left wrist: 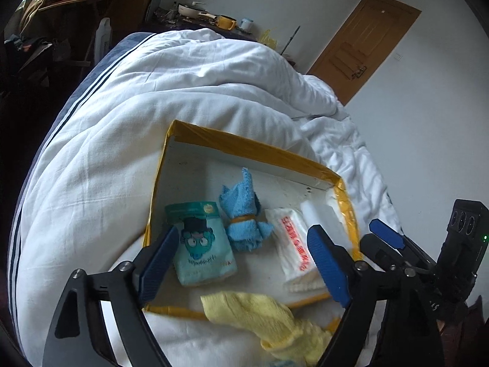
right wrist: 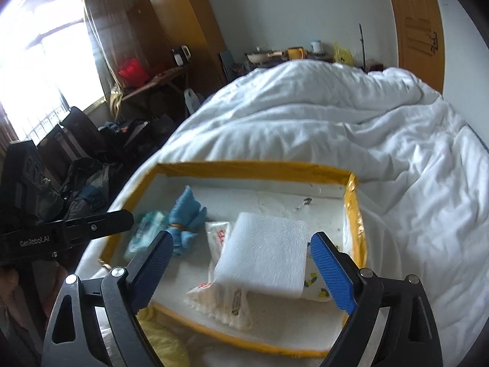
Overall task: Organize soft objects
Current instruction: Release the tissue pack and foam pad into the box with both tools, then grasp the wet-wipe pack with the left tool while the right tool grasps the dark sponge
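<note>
A white box with yellow-taped rim [left wrist: 244,145] [right wrist: 253,166] sits on the bed. Inside lie a green tissue pack [left wrist: 201,244] [right wrist: 143,232], a blue towel tied with a band [left wrist: 244,217] [right wrist: 186,214], a white tissue pack with red print [left wrist: 296,244] [right wrist: 220,293] and a white foam block [right wrist: 266,257] [left wrist: 318,214]. A yellow cloth [left wrist: 269,321] [right wrist: 165,345] hangs over the near rim. My left gripper [left wrist: 241,263] is open above the box. My right gripper [right wrist: 241,272] is open, its jaws either side of the foam block without touching it.
The white duvet [left wrist: 152,107] [right wrist: 351,128] covers the bed around the box. A wooden door [left wrist: 363,42] is in the far wall. A cluttered table [right wrist: 152,76] and dark bags [right wrist: 91,168] stand left of the bed.
</note>
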Motion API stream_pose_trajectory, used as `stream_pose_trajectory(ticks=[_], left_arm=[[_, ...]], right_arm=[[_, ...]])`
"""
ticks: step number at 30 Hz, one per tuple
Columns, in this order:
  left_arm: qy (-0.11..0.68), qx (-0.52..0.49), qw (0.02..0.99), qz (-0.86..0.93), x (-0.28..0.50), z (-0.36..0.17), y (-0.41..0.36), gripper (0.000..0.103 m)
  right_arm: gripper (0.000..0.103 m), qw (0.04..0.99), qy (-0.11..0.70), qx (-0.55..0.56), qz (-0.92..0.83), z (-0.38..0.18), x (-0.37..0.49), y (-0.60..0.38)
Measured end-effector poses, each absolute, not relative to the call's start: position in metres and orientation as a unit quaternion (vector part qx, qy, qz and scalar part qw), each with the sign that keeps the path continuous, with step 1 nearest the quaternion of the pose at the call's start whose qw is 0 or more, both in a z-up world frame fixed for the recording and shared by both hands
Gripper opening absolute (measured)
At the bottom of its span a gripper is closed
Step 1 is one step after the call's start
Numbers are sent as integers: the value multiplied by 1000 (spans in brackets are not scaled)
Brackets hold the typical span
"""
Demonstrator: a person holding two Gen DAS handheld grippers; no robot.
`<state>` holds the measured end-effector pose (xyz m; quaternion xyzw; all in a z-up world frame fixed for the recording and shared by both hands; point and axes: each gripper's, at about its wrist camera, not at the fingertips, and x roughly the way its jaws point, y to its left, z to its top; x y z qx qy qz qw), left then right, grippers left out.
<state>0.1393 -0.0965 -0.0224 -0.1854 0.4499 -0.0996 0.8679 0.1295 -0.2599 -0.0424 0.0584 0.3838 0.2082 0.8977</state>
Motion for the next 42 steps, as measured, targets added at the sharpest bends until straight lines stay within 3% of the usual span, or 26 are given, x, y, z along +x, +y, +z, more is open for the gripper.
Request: stream_pose_trajectory(ticks=[7, 13, 19, 29, 40, 42], left_arm=[[426, -179, 873, -155, 67, 10, -105, 89], [431, -155, 862, -216, 23, 12, -136, 89], [443, -86, 863, -225, 8, 5, -172, 89], [457, -92, 857, -220, 9, -5, -169, 89], [464, -76, 853, -224, 8, -7, -172, 89], [459, -75, 857, -221, 7, -3, -168, 89]], right_arm=[[94, 860, 394, 84, 314, -11, 57, -290], [94, 825, 447, 70, 339, -31, 8, -318], [94, 816, 488, 64, 303, -45, 11, -326], [94, 817, 499, 50, 287, -43, 7, -345], [94, 803, 538, 10, 256, -78, 20, -352], [89, 798, 550, 13, 245, -90, 25, -356]])
